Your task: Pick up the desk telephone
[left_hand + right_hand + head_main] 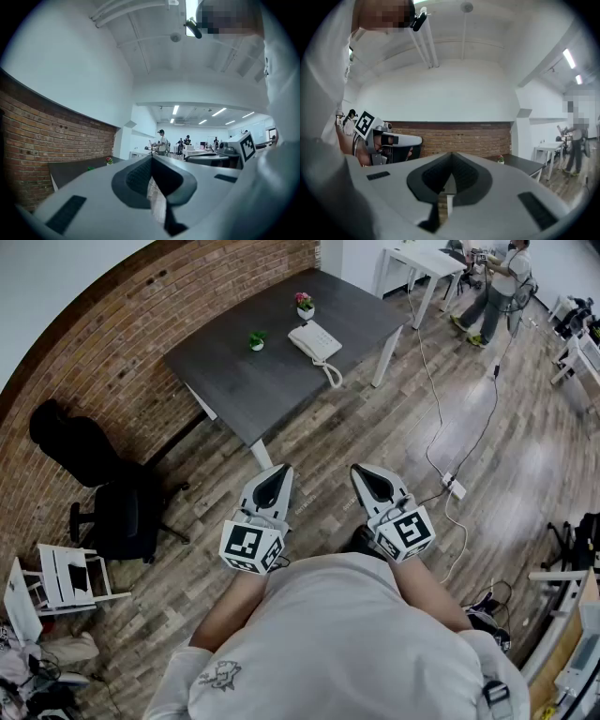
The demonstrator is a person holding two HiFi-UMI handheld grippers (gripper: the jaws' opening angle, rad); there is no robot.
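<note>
A white desk telephone (pixel 314 340) with a coiled cord lies on the dark grey desk (pixel 244 381) far ahead in the head view. My left gripper (pixel 274 476) and right gripper (pixel 365 472) are held level near my body, well short of the desk, both shut with nothing between their jaws. In the left gripper view the left gripper (pixel 151 159) points across the room with the desk (pixel 70 169) at the left. The right gripper (pixel 451 157) faces the brick wall, with the desk (pixel 525 164) at the right.
Two small potted plants (pixel 304 306) (pixel 257 339) stand on the desk beside the phone. A black office chair (pixel 122 512) and a white chair (pixel 66 577) are at the left by the brick wall. Cables and a power strip (pixel 454 487) lie on the wooden floor. People stand near white tables (pixel 427 261) at the back.
</note>
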